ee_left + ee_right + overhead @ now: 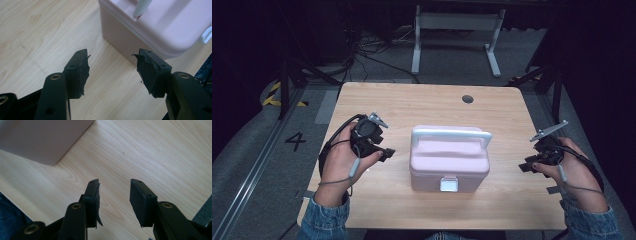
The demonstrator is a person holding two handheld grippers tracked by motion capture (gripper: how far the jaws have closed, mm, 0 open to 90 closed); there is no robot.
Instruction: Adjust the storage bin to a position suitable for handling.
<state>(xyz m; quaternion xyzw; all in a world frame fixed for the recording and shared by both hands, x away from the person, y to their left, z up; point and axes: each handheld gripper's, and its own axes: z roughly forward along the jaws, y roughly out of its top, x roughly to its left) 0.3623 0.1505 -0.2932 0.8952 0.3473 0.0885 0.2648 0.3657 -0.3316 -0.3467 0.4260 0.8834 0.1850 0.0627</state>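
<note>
Pink box (449, 162): sits shut at the middle of the wooden table (422, 107), white handle (451, 134) raised, white latch (448, 184) facing you.
Left gripper (388, 153): just left of the box, your jaws spread apart, holding nothing (torn pads (147, 72)).
Right gripper (526, 166): right of the box, farther off, your jaws likewise parted and empty.

Lab: floor cables (367, 47), hazard tape (274, 95)

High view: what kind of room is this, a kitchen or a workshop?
Probably a lab or recording studio: a bare wooden table amid dark surroundings, loose cables on grey floor, hazard tape, and a white metal stand behind.
</note>
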